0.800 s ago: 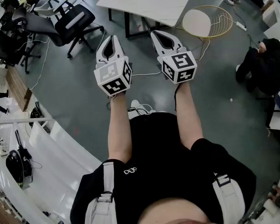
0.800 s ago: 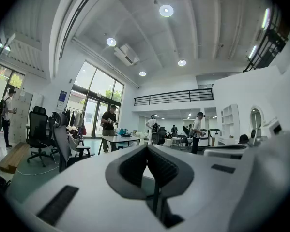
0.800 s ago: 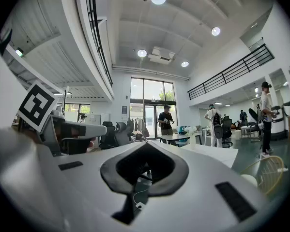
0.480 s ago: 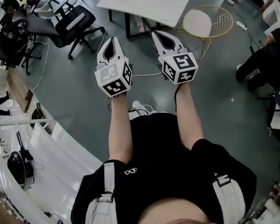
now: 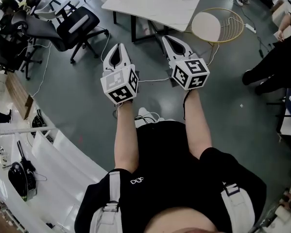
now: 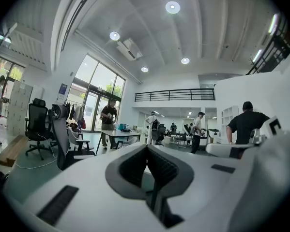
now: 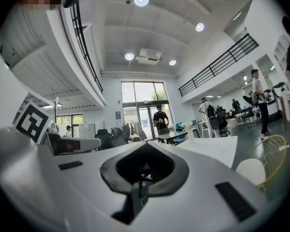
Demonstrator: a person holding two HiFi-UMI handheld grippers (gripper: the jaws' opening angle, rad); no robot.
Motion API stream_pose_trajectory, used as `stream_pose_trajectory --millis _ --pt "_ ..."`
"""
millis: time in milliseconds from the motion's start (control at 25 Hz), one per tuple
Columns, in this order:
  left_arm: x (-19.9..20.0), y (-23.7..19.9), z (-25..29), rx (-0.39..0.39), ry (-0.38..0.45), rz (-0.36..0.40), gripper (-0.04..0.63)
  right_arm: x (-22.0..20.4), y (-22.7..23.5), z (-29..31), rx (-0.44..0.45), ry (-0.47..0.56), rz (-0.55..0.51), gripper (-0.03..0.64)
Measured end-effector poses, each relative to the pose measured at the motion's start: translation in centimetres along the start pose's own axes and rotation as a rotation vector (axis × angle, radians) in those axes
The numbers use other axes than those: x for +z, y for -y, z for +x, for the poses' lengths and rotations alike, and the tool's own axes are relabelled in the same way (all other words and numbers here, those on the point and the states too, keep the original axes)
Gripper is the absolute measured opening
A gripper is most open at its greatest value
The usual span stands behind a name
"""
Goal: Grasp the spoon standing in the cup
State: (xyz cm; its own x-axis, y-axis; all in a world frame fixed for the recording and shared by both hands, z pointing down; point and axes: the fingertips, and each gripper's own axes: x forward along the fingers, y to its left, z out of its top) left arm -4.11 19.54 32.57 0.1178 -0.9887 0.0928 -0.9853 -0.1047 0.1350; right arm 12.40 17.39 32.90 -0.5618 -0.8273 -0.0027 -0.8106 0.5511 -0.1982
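Observation:
No spoon or cup shows in any view. In the head view I hold both grippers out in front of my body, above the grey floor. My left gripper [image 5: 117, 47] has its jaws closed tip to tip with nothing between them. In the left gripper view the left gripper [image 6: 146, 148] points across the room toward a distant table. My right gripper [image 5: 166, 37] stands beside it, also closed and empty. In the right gripper view the right gripper [image 7: 145, 144] points toward the glass entrance.
A white marble-topped table [image 5: 155, 4] stands just beyond the gripper tips. A gold wire seat [image 5: 217, 24] sits to its right. Black office chairs [image 5: 77, 21] stand at the far left. A person in black [image 5: 281, 57] is at the right. White counters [image 5: 48, 164] curve along my left.
Both grippers have dropped slightly lower in the head view, still shut. The person in black at the right has shifted position.

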Motion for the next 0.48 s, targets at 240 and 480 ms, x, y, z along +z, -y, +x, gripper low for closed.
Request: stream_pose_trajectory --millis 240,480 --pt "-0.9 -2.9 2.3 -0.001 -0.029 -0.038 0.017 -1.1 0.1 3.0 -0.023 -0.027 0.021 0.006" --pt "-1.2 -6.4 5.2 -0.006 -0.050 -0.072 0.017 -2.5 1.1 6.8 -0.080 -0.061 0.054 0.006"
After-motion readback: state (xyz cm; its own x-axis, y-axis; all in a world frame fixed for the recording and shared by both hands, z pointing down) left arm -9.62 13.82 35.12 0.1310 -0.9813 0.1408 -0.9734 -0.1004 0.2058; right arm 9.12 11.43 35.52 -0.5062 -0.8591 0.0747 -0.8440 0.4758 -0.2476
